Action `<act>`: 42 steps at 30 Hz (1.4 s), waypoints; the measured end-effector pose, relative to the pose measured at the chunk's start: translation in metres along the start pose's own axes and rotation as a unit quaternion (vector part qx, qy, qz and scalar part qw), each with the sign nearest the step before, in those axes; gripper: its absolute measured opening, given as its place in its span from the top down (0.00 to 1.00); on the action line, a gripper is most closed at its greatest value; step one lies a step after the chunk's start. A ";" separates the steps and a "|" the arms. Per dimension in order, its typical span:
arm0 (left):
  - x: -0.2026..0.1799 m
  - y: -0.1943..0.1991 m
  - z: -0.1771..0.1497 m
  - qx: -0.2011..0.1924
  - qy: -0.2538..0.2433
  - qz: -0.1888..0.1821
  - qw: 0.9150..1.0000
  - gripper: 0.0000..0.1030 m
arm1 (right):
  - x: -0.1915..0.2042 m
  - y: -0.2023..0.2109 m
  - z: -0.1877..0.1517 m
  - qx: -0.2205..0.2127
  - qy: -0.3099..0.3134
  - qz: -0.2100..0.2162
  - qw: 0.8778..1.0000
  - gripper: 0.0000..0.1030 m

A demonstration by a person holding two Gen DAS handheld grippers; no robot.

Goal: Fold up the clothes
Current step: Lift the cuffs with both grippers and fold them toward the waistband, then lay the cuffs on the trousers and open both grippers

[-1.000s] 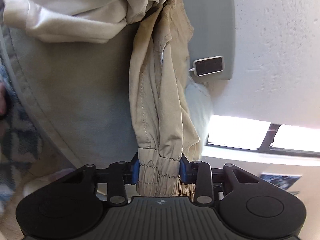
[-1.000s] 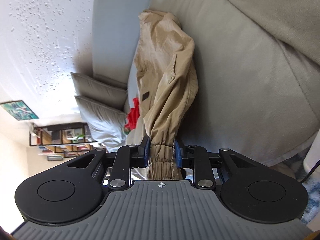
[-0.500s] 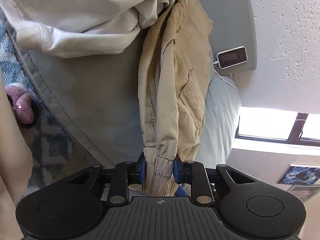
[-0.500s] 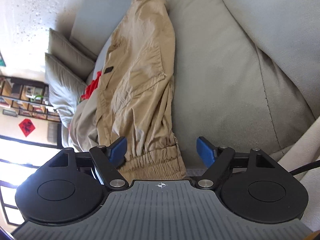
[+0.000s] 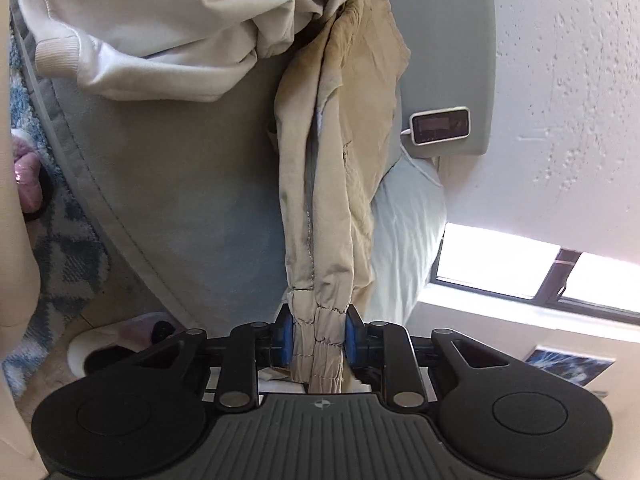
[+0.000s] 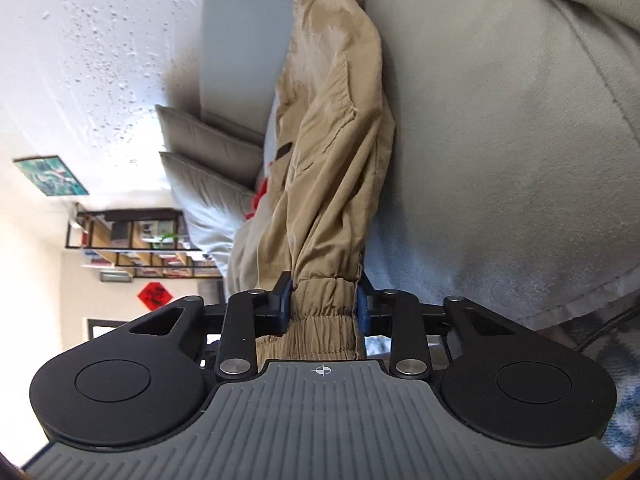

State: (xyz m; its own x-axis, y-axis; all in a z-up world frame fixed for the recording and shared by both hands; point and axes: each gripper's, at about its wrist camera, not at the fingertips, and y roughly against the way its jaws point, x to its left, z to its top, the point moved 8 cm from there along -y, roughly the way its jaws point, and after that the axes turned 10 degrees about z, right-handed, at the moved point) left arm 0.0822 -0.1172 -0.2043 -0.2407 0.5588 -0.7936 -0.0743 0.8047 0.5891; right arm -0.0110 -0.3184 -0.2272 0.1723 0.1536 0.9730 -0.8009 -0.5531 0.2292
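Two handheld claws grip the elastic cuffs of a pair of khaki trousers (image 5: 332, 184) stretched over a grey sofa (image 5: 192, 208) — the left claw (image 5: 319, 334) is clamped on one gathered cuff, its blue pads (image 5: 286, 336) pressing the fabric from both sides. The right claw (image 6: 323, 304) has just been closing, and its jaws now pinch the other cuff, with the trouser leg (image 6: 332, 152) running away from it up the sofa's seat cushion (image 6: 500, 160). A crumpled cream sweatshirt (image 5: 172, 20) lies on the sofa beside the trousers — touching them near the top of the left wrist view. A small white device (image 5: 440, 125) on a cable sits on the sofa's arm, and grey pillows (image 6: 208, 168) are stacked at the far end.
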 end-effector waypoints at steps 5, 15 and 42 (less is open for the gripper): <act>-0.006 0.004 -0.031 0.036 -0.046 0.021 0.998 0.79 | 0.026 0.026 -0.003 -0.013 0.043 -0.059 0.997 0.80; 0.038 0.007 -0.068 0.060 -0.038 0.096 0.993 0.79 | 0.000 0.056 -0.049 0.033 0.006 -0.164 0.986 0.79; -0.095 0.024 0.042 -0.108 -0.159 0.056 0.980 0.63 | 0.095 0.008 0.059 -0.024 0.028 -0.119 0.992 0.68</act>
State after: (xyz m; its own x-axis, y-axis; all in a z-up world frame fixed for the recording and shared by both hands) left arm 0.1439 -0.1428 -0.1213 0.0525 0.7034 -0.7089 -0.2750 0.6926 0.6669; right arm 0.0328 -0.3566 -0.1313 0.3286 0.3213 0.8882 -0.7676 -0.4570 0.4493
